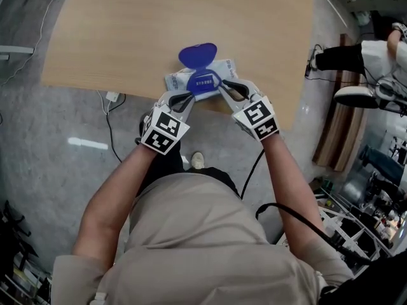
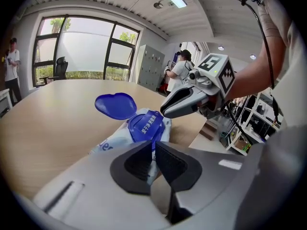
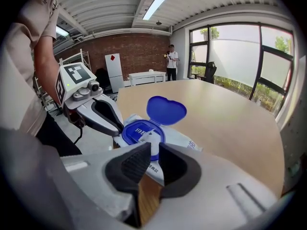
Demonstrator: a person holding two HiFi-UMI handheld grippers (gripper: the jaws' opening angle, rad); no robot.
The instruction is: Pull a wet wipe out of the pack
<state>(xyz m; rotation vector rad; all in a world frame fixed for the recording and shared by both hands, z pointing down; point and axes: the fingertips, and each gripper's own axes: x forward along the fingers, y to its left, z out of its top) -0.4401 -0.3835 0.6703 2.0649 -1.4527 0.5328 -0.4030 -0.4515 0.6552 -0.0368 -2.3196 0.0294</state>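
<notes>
The wet wipe pack (image 1: pixel 224 68) (image 2: pixel 107 145) (image 3: pixel 185 138) lies near the table's front edge with its blue lid (image 1: pixel 197 54) (image 2: pixel 115 105) (image 3: pixel 166 110) flipped open. A white wipe tip (image 3: pixel 152 137) pokes from the blue ring. My left gripper (image 1: pixel 188 96) (image 2: pixel 153 150) is shut on the pack's near edge, left of the ring. My right gripper (image 1: pixel 224 88) (image 3: pixel 153 153) has its jaws close together on the pack's near right corner, with printed white wrap between them. Each gripper also shows in the other's view, the right gripper (image 2: pixel 163 112) and the left gripper (image 3: pixel 119 130).
The wooden table (image 1: pixel 127 37) stretches away beyond the pack, and its front edge runs just under both grippers. Cables (image 1: pixel 111 116) lie on the grey floor below. A seated person (image 1: pixel 362 56) is to the right. Shelving (image 1: pixel 356 227) stands at the lower right.
</notes>
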